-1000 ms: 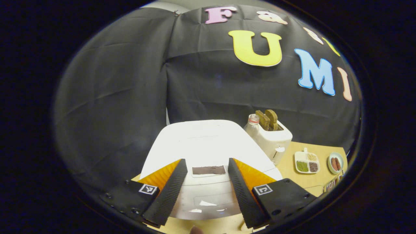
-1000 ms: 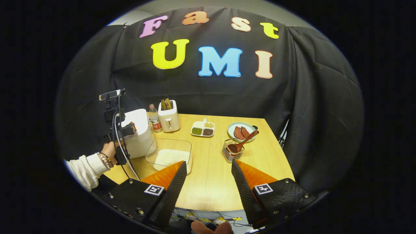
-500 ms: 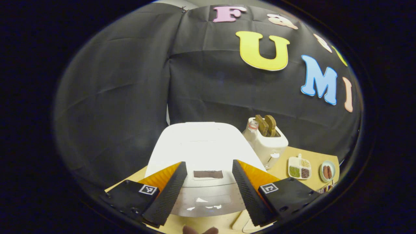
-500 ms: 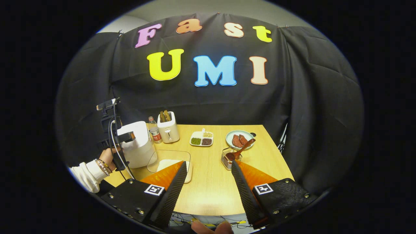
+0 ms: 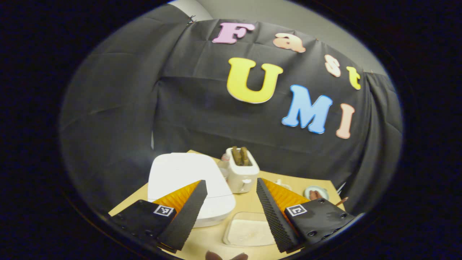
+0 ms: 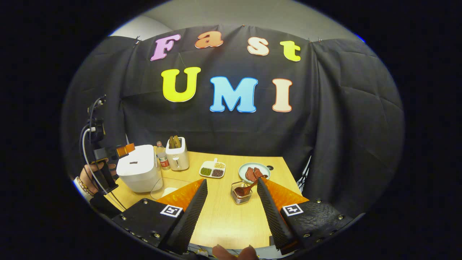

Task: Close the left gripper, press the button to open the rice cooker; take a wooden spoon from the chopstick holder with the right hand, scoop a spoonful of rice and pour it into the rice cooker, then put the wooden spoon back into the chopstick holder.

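left gripper (image 5: 228,213) jaws apart, closed rice cooker (image 5: 187,182), toaster (image 5: 241,172), rice dish (image 5: 247,233)

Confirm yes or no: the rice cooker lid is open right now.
No, in the right gripper view the rice cooker sits with its white lid flat and shut, and the left gripper hovers beside its top edge.

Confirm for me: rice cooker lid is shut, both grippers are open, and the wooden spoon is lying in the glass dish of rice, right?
Not quite. The wooden spoon stands in the chopstick holder, not in the glass dish of rice; the right gripper view shows it. The rest holds: the rice cooker lid is shut, and the left gripper and right gripper are both open.
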